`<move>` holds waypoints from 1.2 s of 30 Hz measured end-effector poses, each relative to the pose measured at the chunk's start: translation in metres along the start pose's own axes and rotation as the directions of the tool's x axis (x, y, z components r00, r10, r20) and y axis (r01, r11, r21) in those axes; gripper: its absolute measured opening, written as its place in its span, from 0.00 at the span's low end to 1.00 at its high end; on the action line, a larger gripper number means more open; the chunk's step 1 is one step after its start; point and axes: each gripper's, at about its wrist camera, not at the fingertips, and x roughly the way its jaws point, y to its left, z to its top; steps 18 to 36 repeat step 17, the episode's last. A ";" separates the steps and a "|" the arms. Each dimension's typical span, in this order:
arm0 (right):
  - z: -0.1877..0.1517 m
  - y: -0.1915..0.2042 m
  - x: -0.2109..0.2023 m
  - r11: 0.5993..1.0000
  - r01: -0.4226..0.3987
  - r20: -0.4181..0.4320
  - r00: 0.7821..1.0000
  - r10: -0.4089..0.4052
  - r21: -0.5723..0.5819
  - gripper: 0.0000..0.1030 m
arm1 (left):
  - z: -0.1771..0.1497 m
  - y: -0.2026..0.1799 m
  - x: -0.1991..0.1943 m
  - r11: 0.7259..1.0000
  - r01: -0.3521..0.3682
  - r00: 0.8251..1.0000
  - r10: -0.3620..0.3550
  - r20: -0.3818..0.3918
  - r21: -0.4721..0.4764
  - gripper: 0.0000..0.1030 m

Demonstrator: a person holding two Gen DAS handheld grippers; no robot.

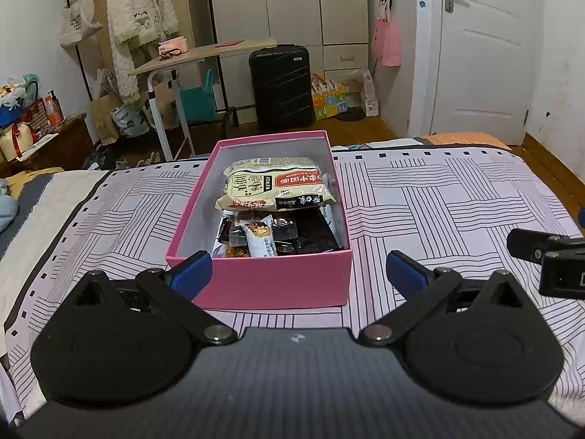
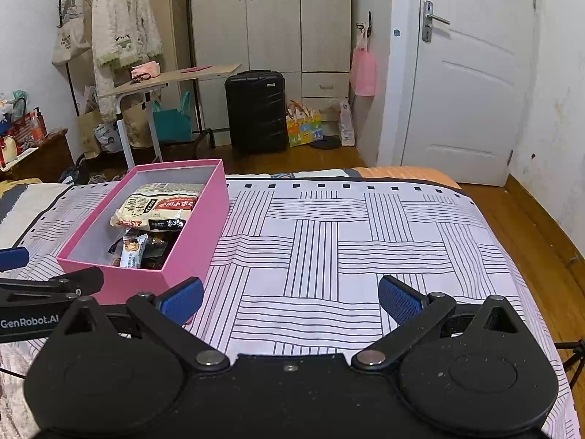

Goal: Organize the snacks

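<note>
While both grippers hang low over the bed [image 2: 329, 241] with its line-patterned sheet, the pink box [image 1: 278, 281] sits on the sheet toward the bed's far edge, its lid off. The left gripper [image 1: 298, 274] has its blue pads spread wide and holds nothing; the near wall of the box lies straight ahead, between the two fingers but just beyond their tips, and I cannot tell whether the left pad touches the box's near left corner. Inside the box, a large beige snack bag [image 1: 274, 183] fills the far half, and smaller wrapped snacks [image 1: 261, 239], one pale and several dark, crowd the near half. To the right of the box, the right gripper [image 2: 290, 298] also stands released and empty over bare sheet; in its view the box lies ahead and to the left, its near right corner just beside the left finger. Beyond the bed's far edge stands a black suitcase [image 2: 256, 109].
</note>
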 end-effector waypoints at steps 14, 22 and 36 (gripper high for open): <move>0.000 -0.006 0.004 1.000 0.005 -0.012 1.000 -0.005 0.005 1.00 | -0.001 0.002 0.002 1.000 -0.009 1.000 0.009 0.002 -0.013 1.00; -0.001 -0.006 0.004 1.000 0.005 -0.013 1.000 -0.005 0.005 1.00 | 0.000 0.002 0.002 1.000 -0.008 1.000 0.008 0.003 -0.013 1.00; -0.001 -0.006 0.004 1.000 0.005 -0.013 1.000 -0.005 0.005 1.00 | 0.000 0.002 0.002 1.000 -0.008 1.000 0.008 0.003 -0.013 1.00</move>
